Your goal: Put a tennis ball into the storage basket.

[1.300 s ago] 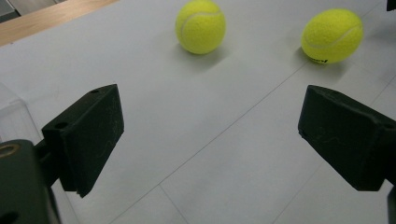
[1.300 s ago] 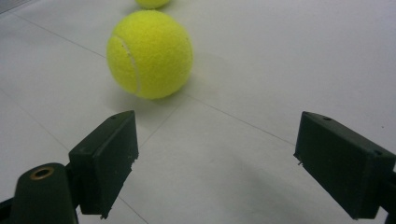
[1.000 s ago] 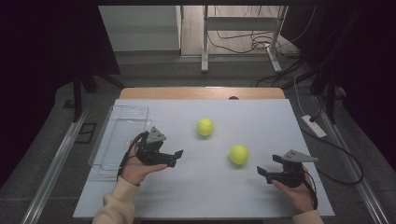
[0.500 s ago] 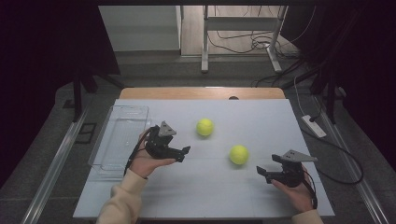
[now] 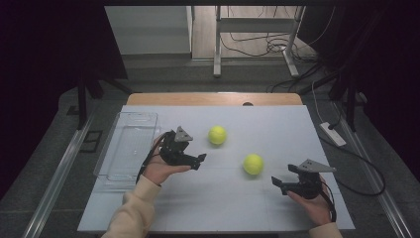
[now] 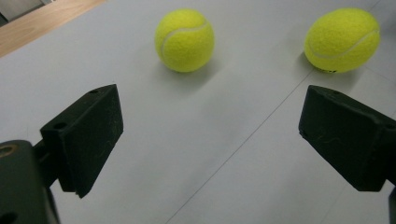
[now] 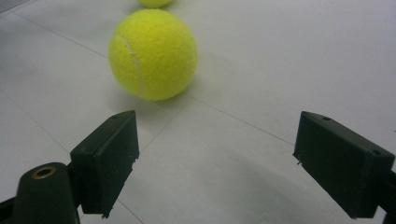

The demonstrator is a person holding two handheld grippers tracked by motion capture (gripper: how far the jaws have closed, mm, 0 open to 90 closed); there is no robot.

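Observation:
Two yellow tennis balls lie on the white table (image 5: 237,208): a far one (image 5: 217,135) near the middle and a nearer one (image 5: 253,164) to its right. My left gripper (image 5: 197,160) hovers just left of the far ball, jaws open and empty. In the left gripper view (image 6: 212,121) the far ball (image 6: 184,40) and the nearer ball (image 6: 342,39) lie ahead of the jaws. My right gripper (image 5: 278,184) rests right of the nearer ball, open and empty. In the right gripper view (image 7: 217,154) that ball (image 7: 153,53) sits close ahead, left of centre.
A clear plastic tray (image 5: 126,148) stands empty along the table's left edge, beside my left hand. A wooden strip (image 5: 213,98) runs along the far edge. A power strip (image 5: 332,133) and cables lie on the floor to the right.
My left gripper has moved forward and to the right, away from the tray and closer to the far ball. The right gripper and both balls have stayed put.

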